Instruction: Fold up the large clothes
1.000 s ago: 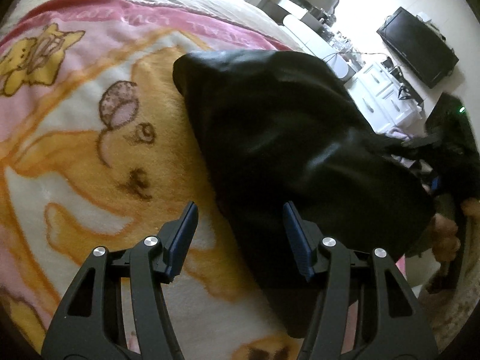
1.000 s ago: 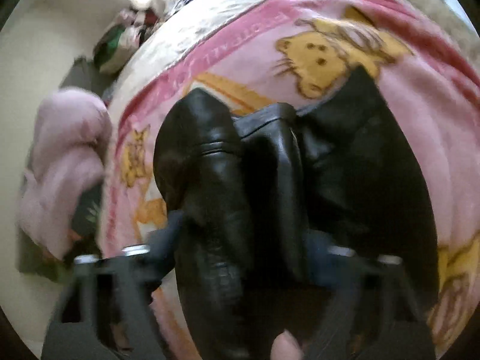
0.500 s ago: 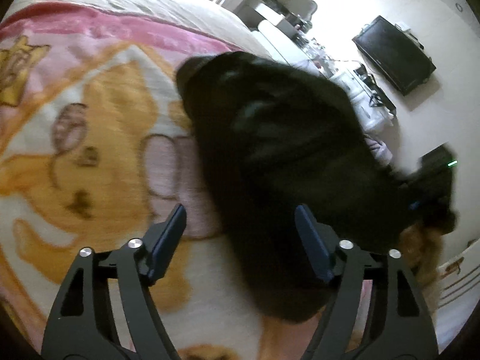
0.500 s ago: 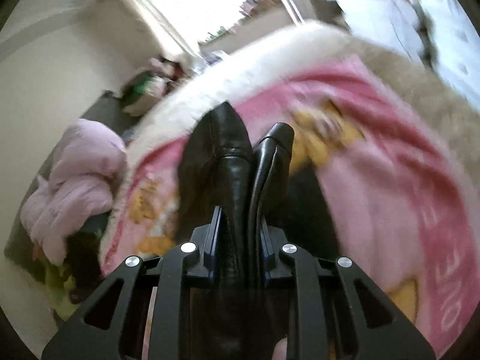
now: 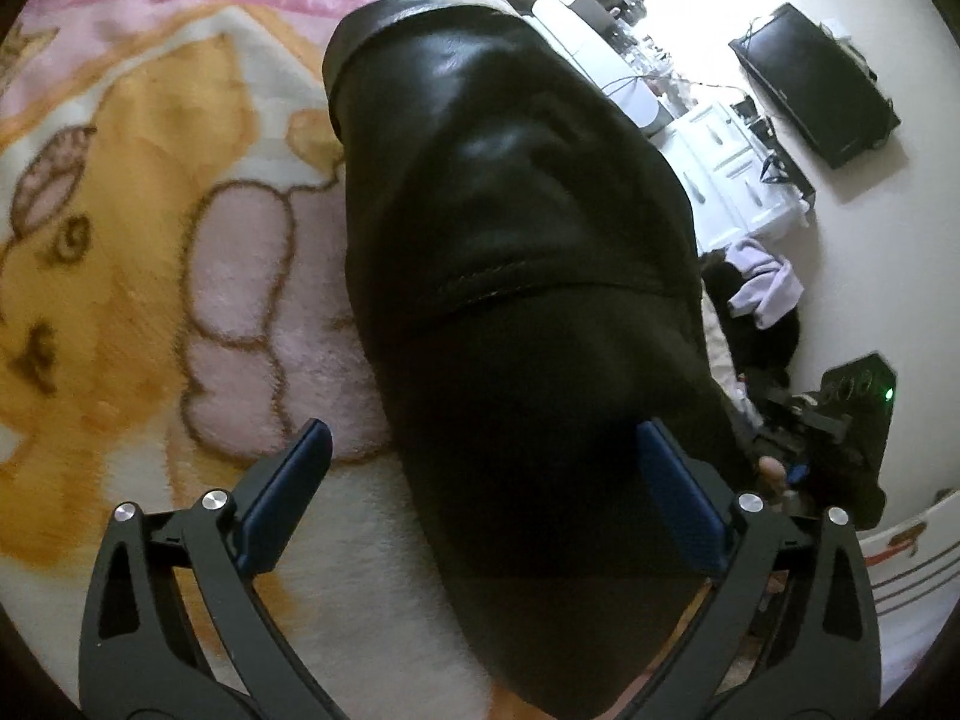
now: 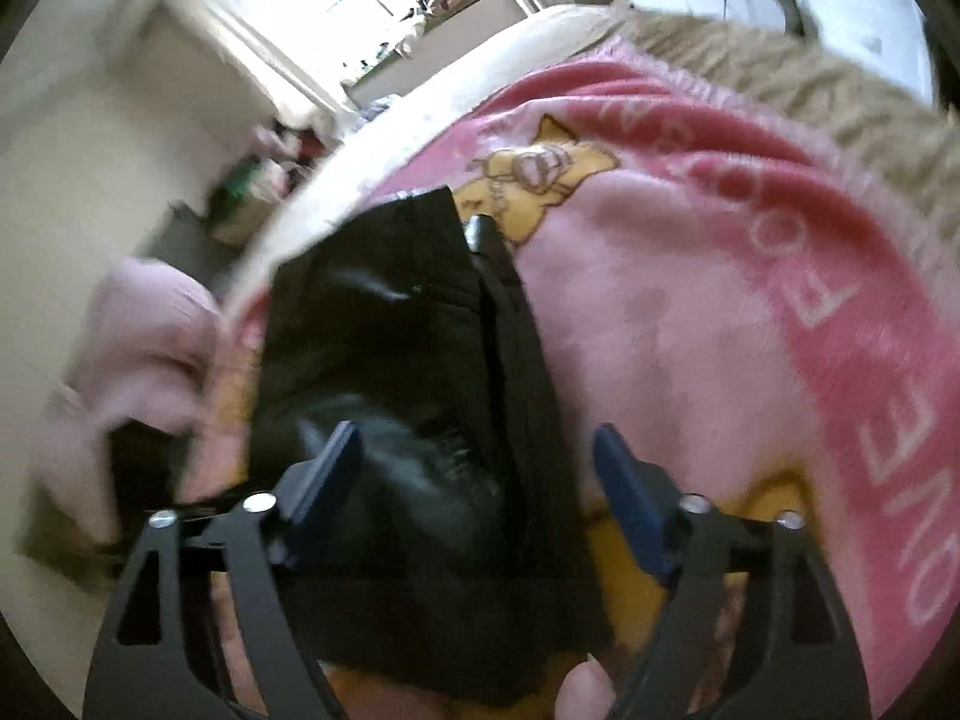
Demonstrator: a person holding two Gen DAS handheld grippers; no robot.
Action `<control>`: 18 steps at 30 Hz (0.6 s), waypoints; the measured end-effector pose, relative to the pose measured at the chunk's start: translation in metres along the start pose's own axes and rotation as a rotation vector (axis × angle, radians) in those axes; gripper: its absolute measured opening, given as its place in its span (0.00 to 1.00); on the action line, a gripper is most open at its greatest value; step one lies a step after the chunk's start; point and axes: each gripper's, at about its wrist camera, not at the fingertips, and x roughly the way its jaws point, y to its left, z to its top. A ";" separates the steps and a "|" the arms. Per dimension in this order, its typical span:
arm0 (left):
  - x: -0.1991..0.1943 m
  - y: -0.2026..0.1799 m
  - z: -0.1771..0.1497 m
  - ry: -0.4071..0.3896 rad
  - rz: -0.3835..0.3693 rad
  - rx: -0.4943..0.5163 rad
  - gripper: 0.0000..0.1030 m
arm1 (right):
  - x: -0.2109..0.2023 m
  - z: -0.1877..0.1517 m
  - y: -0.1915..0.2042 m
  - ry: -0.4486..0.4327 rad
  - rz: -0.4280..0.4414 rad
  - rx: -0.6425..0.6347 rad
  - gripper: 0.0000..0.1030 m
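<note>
Bedroom; working surface is a fleecy pink, white and orange cartoon-print blanket (image 5: 180,276) spread over a bed.

Left gripper (image 5: 483,456): jaws wide apart, blue pads on either side of the near end of the black leather-like garment (image 5: 516,252), gripping nothing. Contact with the material cannot be told.

Right gripper (image 6: 477,456): jaws wide apart, holding nothing; frame blurred.

The garment lies bunched on the blanket, cuffed end pointing away from the left gripper.

Beyond: black wall-mounted flat screen (image 5: 816,84), white drawer cabinet (image 5: 729,174), pink padded bundle (image 6: 138,348) beside the bed.
</note>
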 end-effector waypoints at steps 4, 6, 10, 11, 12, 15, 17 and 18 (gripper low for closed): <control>0.001 -0.002 -0.003 0.008 -0.017 -0.014 0.92 | 0.028 -0.007 -0.020 0.142 0.045 0.071 0.82; 0.000 -0.005 -0.003 0.013 -0.007 0.003 0.92 | 0.052 -0.017 -0.028 0.214 0.137 0.141 0.77; 0.004 -0.009 -0.010 0.027 0.008 0.045 0.92 | 0.063 -0.026 -0.006 0.236 0.156 0.118 0.75; 0.002 -0.007 -0.011 0.028 0.012 0.049 0.92 | 0.064 -0.029 0.004 0.234 0.162 0.109 0.75; -0.003 -0.003 -0.012 0.019 0.017 0.047 0.92 | 0.066 -0.031 0.009 0.237 0.167 0.108 0.75; -0.025 0.006 -0.009 -0.021 0.060 0.056 0.92 | 0.081 -0.044 0.026 0.275 0.213 0.141 0.74; -0.035 0.005 -0.005 -0.047 0.083 0.075 0.92 | 0.090 -0.051 0.037 0.308 0.186 0.105 0.74; -0.037 0.002 -0.004 -0.052 0.113 0.099 0.92 | 0.092 -0.048 0.043 0.314 0.104 0.044 0.79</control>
